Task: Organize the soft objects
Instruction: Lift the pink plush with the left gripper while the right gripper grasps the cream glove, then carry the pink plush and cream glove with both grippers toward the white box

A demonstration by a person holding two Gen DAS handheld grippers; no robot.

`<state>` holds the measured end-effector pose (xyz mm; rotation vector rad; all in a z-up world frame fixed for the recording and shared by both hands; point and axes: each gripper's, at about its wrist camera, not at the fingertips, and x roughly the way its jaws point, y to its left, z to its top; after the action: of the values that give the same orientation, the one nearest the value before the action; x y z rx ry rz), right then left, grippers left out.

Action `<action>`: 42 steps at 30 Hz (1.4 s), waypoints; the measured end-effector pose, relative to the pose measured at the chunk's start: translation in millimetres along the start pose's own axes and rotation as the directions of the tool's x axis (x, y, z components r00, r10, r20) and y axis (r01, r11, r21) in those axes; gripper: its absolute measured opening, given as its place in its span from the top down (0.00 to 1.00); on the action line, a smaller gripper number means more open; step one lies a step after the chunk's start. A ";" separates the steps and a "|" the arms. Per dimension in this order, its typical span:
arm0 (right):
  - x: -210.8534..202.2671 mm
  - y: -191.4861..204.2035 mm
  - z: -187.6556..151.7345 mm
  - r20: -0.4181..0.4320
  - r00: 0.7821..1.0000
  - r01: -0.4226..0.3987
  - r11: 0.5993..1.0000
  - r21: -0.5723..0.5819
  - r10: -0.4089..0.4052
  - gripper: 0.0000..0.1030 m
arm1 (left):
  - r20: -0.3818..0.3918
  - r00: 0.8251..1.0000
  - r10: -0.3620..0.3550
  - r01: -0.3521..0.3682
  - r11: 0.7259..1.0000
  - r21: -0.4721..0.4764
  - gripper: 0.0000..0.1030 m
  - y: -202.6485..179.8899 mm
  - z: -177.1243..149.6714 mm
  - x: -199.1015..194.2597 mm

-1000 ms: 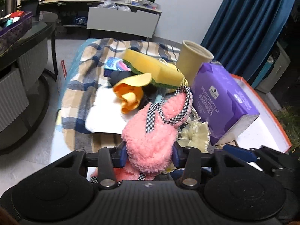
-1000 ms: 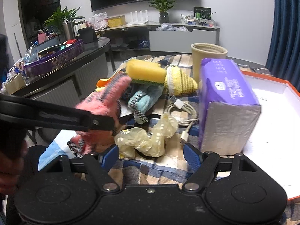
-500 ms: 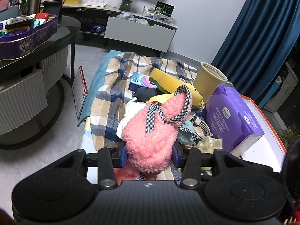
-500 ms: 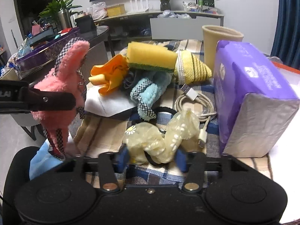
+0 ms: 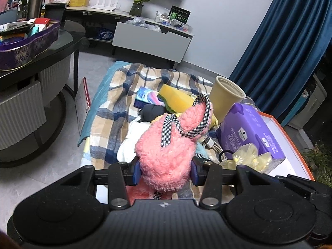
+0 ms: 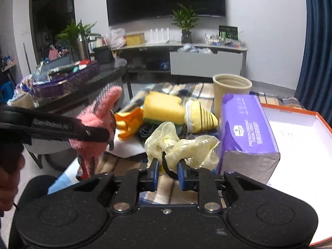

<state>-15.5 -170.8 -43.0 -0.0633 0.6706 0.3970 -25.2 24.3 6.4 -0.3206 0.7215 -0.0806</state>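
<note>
We have our left gripper [image 5: 164, 171] clamped on the pink plush slipper [image 5: 172, 145] and our right gripper [image 6: 168, 171] pinched on the pale yellow scrunchie [image 6: 182, 145]. The orange-rimmed box [image 6: 323, 122] looks unfilled, so most of the pile seems unsorted.

The left gripper [image 5: 164, 171] is clamped on a fluffy pink checked-ribbon slipper [image 5: 172, 143]. The right gripper [image 6: 167, 173] is closed on a pale yellow sheer scrunchie [image 6: 180, 145], both held raised

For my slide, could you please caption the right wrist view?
Right gripper shut on a yellow scrunchie; left gripper holds a pink slipper.

A home living room: wall-mounted television [image 6: 165, 0]; low media console [image 5: 132, 27]; blue curtains [image 5: 290, 41]; potted plant [image 6: 185, 23].
</note>
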 end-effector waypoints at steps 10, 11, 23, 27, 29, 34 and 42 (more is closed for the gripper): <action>-6.7 -5.6 2.8 0.054 0.999 0.001 1.000 0.025 -0.002 0.83 | 0.001 1.000 0.003 -0.003 1.000 0.003 0.56 -4.1 -0.5 -0.7; -8.0 -5.7 4.5 0.061 0.998 0.002 1.000 0.025 -0.003 0.83 | 0.004 1.000 0.006 -0.006 1.000 0.000 0.56 -4.3 0.1 -1.1; -33.3 -4.8 29.8 0.174 0.985 -0.004 1.000 0.003 0.003 0.85 | 0.054 0.999 -0.005 0.004 1.000 0.004 0.56 -18.5 20.1 -5.7; -38.9 -7.7 38.8 0.203 0.979 0.005 1.000 0.004 -0.005 0.85 | 0.065 0.998 -0.007 0.006 1.000 0.010 0.56 -25.0 25.5 -4.5; -40.6 -9.1 42.8 0.214 0.977 0.011 1.000 0.005 -0.012 0.85 | 0.069 0.998 -0.007 0.006 1.000 0.015 0.56 -27.7 28.0 -3.7; -44.1 -12.8 48.6 0.235 0.972 0.023 1.000 0.003 -0.023 0.85 | 0.072 0.997 -0.004 0.003 1.000 0.020 0.56 -33.2 33.6 0.4; -47.0 -18.7 56.3 0.255 0.966 0.038 0.999 0.005 -0.038 0.85 | 0.070 0.998 -0.003 0.001 0.999 0.038 0.56 -40.5 38.1 4.0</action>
<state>-8.6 -193.7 28.8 -0.0246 0.4148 0.3603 4.5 -4.9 43.5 -0.2861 0.6496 -0.0847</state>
